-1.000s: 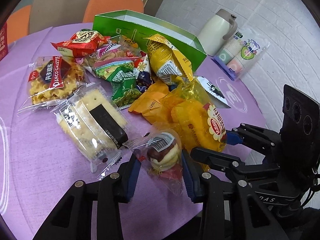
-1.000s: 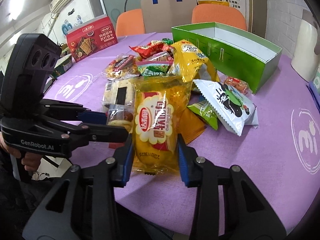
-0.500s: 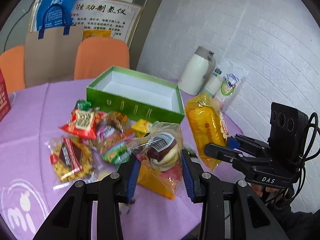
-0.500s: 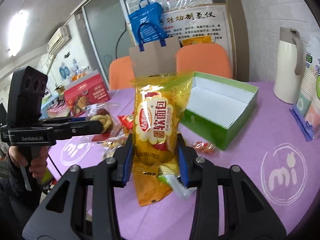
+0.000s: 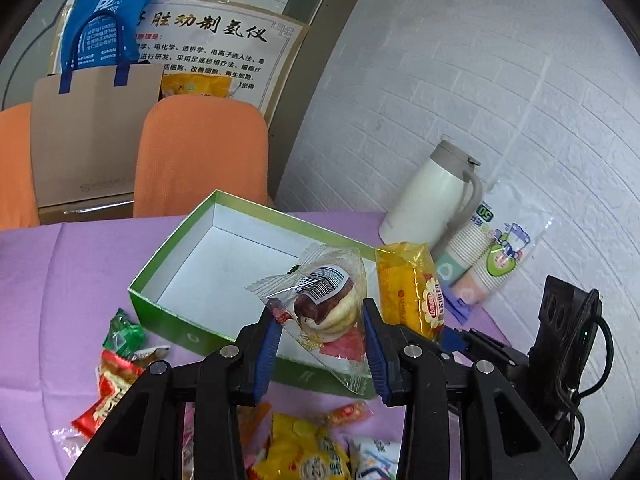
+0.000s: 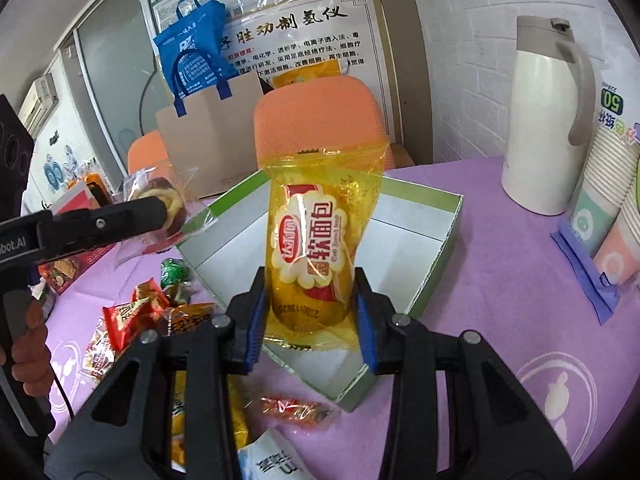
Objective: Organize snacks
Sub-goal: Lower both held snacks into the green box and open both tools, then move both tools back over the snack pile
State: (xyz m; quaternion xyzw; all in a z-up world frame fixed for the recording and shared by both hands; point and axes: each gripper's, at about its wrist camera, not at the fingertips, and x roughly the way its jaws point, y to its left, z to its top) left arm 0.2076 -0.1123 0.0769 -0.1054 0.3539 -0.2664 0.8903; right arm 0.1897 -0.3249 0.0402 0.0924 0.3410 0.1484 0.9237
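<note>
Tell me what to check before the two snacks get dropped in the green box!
1. Left gripper holds the clear-wrapped pastry firmly: ok, both pads press the wrapper.
2. Right gripper holds the yellow bread packet firmly: ok, clamped near its lower end.
3. Green box is open with room inside: ok, its white floor looks bare.
4. Both snacks are over the box: ok as far as the wrist views show, though their height above it cannot be told.
5. The two grippers will not bump: cannot tell, they are close side by side.
6. White jug and paper cups are out of the way: ok, they stand beside the box.
</note>
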